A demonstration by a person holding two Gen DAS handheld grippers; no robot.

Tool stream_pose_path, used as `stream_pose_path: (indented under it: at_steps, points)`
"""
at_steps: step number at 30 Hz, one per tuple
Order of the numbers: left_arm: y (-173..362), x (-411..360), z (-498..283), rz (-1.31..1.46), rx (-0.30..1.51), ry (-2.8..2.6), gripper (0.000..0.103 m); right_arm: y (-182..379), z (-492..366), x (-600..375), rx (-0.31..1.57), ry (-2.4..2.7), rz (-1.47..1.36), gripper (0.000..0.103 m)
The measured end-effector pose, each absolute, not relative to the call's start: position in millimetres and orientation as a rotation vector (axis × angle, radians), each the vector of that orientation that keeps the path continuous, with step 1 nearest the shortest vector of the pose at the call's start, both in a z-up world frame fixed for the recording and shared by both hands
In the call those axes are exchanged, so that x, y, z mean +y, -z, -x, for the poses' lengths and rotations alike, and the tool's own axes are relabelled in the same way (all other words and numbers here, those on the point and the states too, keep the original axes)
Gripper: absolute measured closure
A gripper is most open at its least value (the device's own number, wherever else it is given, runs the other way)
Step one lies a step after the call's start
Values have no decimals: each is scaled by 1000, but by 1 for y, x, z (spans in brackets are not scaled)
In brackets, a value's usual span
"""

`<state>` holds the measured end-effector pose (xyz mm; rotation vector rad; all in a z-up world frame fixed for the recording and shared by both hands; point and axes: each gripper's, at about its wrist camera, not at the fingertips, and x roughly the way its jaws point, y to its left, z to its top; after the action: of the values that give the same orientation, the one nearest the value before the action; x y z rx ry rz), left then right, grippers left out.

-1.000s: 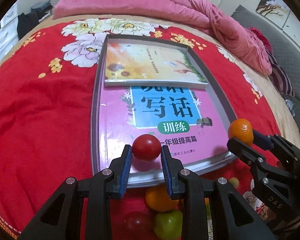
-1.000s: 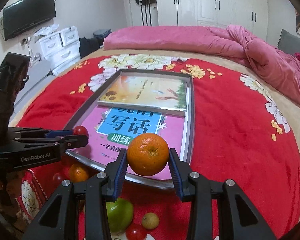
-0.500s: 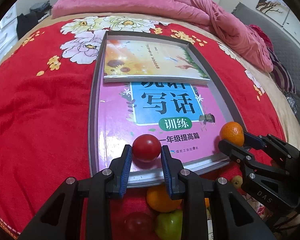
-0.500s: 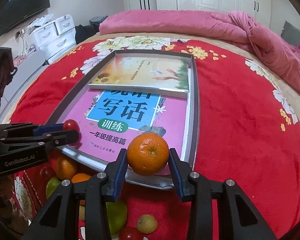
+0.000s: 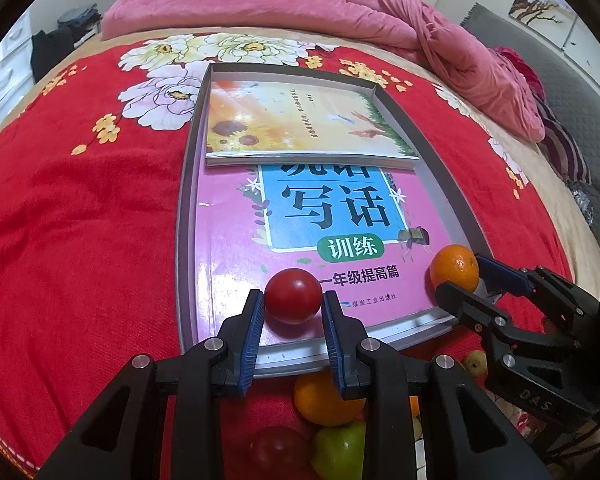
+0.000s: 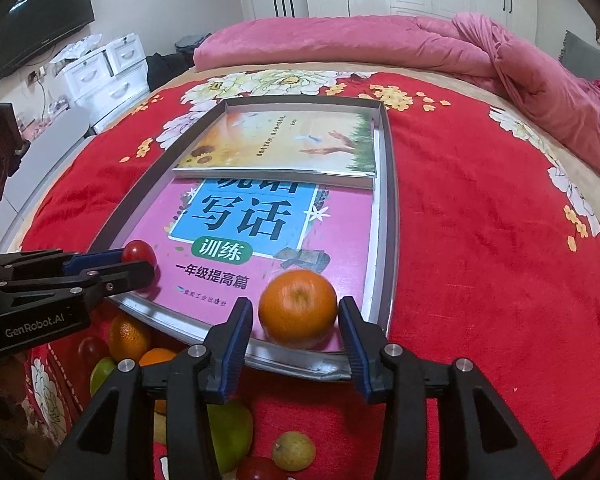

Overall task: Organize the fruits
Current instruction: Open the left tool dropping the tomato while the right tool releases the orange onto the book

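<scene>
Resting on the pink book (image 6: pixel 260 248) near the tray's (image 6: pixel 390 208) front edge, one orange (image 6: pixel 298 309) sits between the right gripper's (image 6: pixel 296 336) jaws, which have just been opening and stand clear of it. The left gripper (image 5: pixel 293 320) grips one red tomato (image 5: pixel 293 295) over that book. Two books fill the tray; several loose fruits (image 6: pixel 228 432) lie on the red bedspread (image 6: pixel 480 240) in front of it.
</scene>
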<state>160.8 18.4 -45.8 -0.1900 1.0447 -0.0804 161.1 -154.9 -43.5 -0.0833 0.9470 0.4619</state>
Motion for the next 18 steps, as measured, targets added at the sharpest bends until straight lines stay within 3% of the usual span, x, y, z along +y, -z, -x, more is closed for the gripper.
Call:
stream_pose_path:
  at_steps: [5, 10, 18]
  points:
    - [45, 20, -159, 199, 1042, 84, 72, 35, -156, -156, 900, -471, 77, 42]
    - [44, 19, -157, 196, 1038, 93, 63, 26, -152, -157, 859, -481, 71, 40]
    - [42, 18, -154, 202, 1025, 115, 60, 17, -145, -167, 827, -478, 54, 37]
